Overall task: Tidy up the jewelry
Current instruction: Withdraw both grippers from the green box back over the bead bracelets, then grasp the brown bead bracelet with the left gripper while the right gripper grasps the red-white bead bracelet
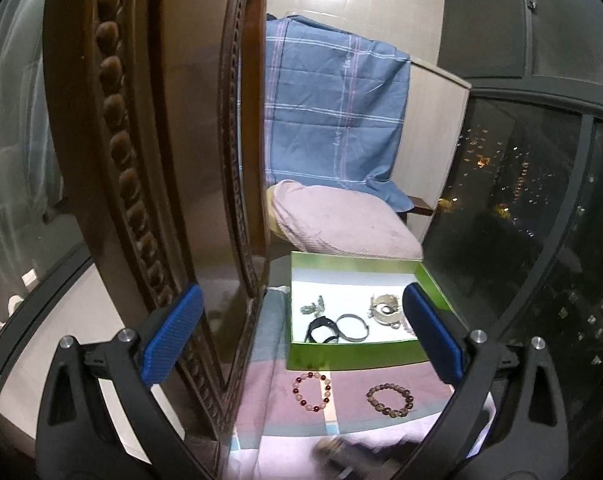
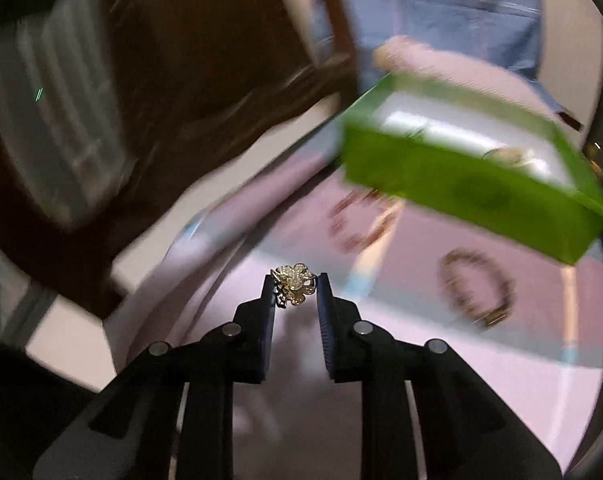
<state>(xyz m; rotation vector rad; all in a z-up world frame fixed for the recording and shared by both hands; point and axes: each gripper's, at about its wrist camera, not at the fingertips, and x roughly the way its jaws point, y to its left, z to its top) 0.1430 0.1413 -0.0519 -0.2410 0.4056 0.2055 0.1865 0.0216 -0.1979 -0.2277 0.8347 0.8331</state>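
Dim fisheye views; right wrist motion-blurred.

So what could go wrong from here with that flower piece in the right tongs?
1. The right tongs pinch the flower brooch only at the fingertips; it could slip out on the way to the green box.
2. Two bead bracelets lie before the box and could be knocked.

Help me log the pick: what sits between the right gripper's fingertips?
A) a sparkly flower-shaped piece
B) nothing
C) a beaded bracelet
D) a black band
A: the right wrist view shows the right gripper closed on a sparkly flower-shaped piece, its fingertips pressing on both sides, while the two beaded bracelets lie on the cloth by the green box.
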